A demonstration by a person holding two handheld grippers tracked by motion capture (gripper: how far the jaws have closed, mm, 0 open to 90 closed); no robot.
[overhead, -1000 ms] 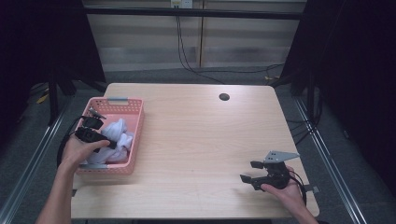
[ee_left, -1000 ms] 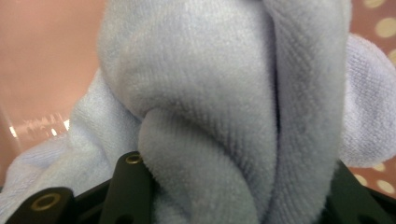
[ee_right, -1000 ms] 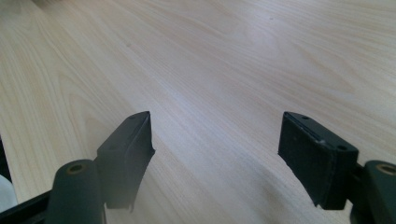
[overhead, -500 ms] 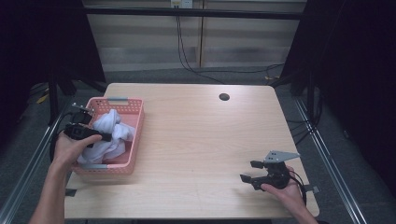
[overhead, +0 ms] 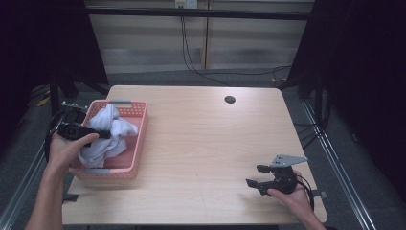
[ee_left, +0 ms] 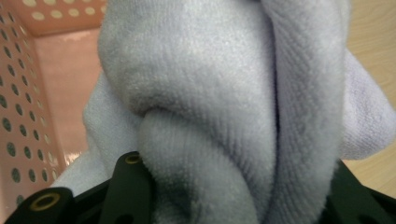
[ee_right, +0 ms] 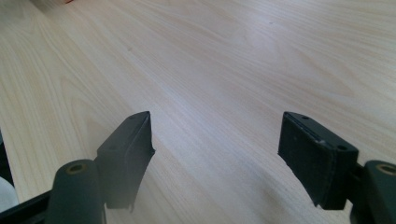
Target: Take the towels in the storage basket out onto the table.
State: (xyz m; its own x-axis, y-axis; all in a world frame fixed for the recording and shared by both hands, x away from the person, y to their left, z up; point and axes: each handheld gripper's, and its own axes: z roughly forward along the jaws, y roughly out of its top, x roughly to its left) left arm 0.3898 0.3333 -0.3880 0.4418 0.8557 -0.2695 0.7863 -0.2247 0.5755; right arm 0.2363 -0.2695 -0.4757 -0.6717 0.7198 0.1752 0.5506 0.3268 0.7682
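A white towel (overhead: 111,133) lies bunched in a pink perforated basket (overhead: 136,158) at the table's left side. My left gripper (overhead: 104,134) is shut on a thick fold of it and holds that fold lifted above the basket. In the left gripper view the towel (ee_left: 219,107) bulges between the two black jaws, with the basket wall (ee_left: 28,93) behind it. Low over the table's front right corner, my right gripper (overhead: 254,176) stands open, and in its own view the right gripper (ee_right: 217,144) has bare wood between its fingers.
The wooden table (overhead: 206,143) has a small dark round hole (overhead: 230,99) near its far edge. Black frame posts and cables stand behind the table. Dark floor surrounds it on both sides.
My left gripper has risen and drawn back to the left with the towel, pulling the cloth up out of the basket. The right gripper has stayed where it was.
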